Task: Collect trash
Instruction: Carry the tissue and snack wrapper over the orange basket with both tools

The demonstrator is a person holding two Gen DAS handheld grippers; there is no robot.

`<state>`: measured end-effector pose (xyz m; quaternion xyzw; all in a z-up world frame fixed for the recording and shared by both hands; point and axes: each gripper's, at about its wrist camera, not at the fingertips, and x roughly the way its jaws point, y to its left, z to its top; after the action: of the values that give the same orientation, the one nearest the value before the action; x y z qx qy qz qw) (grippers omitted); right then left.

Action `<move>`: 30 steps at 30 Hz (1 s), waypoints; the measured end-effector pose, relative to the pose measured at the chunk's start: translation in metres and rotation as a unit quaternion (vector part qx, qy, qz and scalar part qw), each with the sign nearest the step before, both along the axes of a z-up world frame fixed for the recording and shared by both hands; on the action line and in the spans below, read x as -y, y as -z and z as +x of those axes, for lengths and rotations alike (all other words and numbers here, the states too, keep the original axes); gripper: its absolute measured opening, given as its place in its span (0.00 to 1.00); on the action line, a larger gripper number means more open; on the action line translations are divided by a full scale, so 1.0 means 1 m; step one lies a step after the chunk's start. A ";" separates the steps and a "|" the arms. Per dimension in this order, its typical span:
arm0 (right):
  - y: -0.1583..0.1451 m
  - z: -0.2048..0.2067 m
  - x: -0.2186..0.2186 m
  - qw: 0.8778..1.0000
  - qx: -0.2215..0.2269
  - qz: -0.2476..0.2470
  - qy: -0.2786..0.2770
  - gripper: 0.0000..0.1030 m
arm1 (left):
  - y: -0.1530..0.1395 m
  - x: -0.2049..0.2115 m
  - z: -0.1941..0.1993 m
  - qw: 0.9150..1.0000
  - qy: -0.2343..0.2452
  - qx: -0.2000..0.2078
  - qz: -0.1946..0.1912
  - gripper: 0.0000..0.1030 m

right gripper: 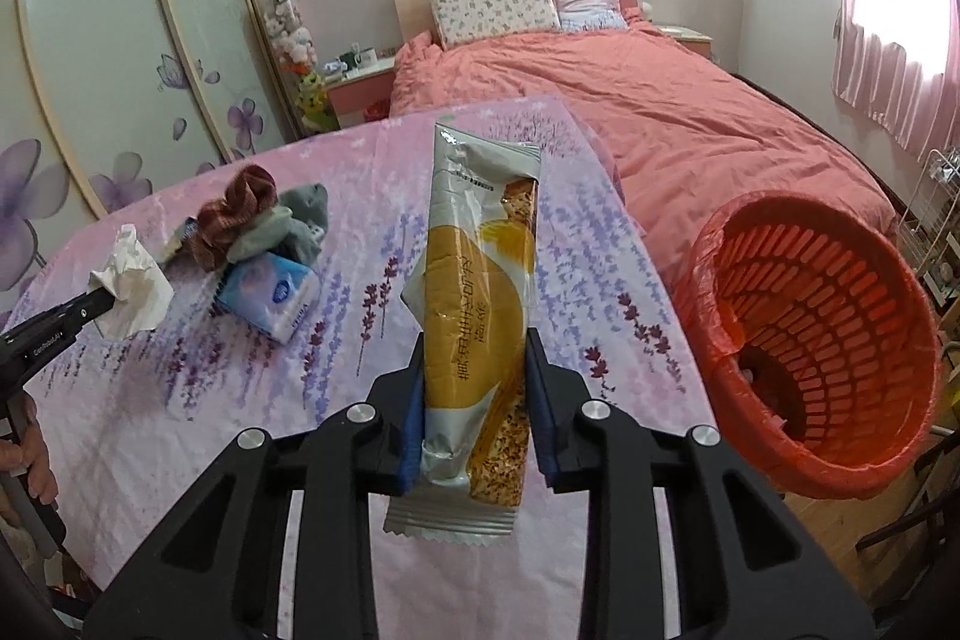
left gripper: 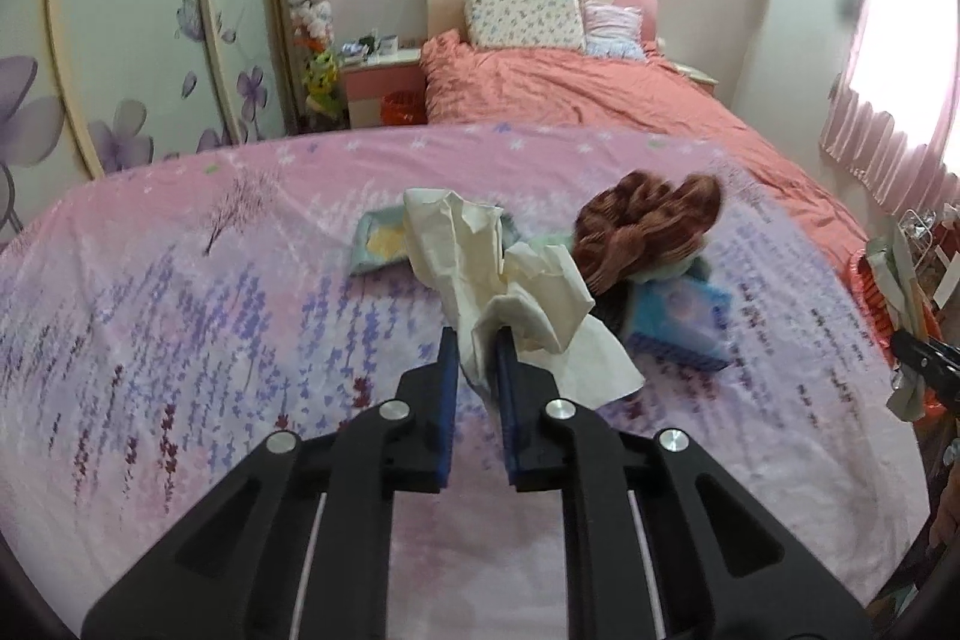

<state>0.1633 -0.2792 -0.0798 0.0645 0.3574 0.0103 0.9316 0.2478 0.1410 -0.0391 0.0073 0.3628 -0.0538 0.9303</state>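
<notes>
The left gripper (left gripper: 477,340) is pinched nearly shut on a crumpled tissue (left gripper: 480,256), which stands up out of the jaws above the desk (left gripper: 180,280) with one loose corner drooping to the right. The tissue looks almost weightless and soft, so it should not slide out, but it could tear or shed a flap if it snags; the hold at its bunched waist, where the paper is thickest, seems the sound place. The right gripper (right gripper: 477,388) is closed partway on a snack wrapper (right gripper: 474,292), its pads pressing the two long edges of the lower half while the top stands free above the cloth. The wrapper is light, glossy film and appears flattened, probably empty; such film is likely slippery and will buckle rather than resist, so a grip across the crimped bottom seam would probably be more secure. The red basket (right gripper: 840,280), lined with a red bag, tilts open just to the right of the desk. A scrunchie (right gripper: 231,214), grey cloth and a blue tissue pack (right gripper: 270,295) lie on the desk.
</notes>
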 end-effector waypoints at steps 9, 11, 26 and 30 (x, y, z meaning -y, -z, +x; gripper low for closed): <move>-0.020 -0.016 0.018 1.000 0.026 -0.002 0.012 0.29 | -0.034 0.048 -0.018 0.999 0.044 0.028 -0.011 0.13; -0.025 -0.020 0.027 0.999 0.031 0.000 0.019 0.29 | -0.044 0.064 -0.022 0.997 0.061 0.036 -0.014 0.13; -0.042 -0.037 0.138 0.992 0.052 0.010 0.117 0.29 | -0.070 0.243 -0.034 0.971 0.226 0.053 -0.053 0.13; -0.034 -0.034 0.173 0.988 0.047 0.022 0.144 0.29 | -0.060 0.295 -0.028 0.962 0.263 0.042 -0.058 0.13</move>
<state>0.1290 -0.4521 -0.0458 0.1355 0.3001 -0.1129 0.9375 0.2202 -0.1542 0.0211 0.0508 0.3047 -0.3170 0.8967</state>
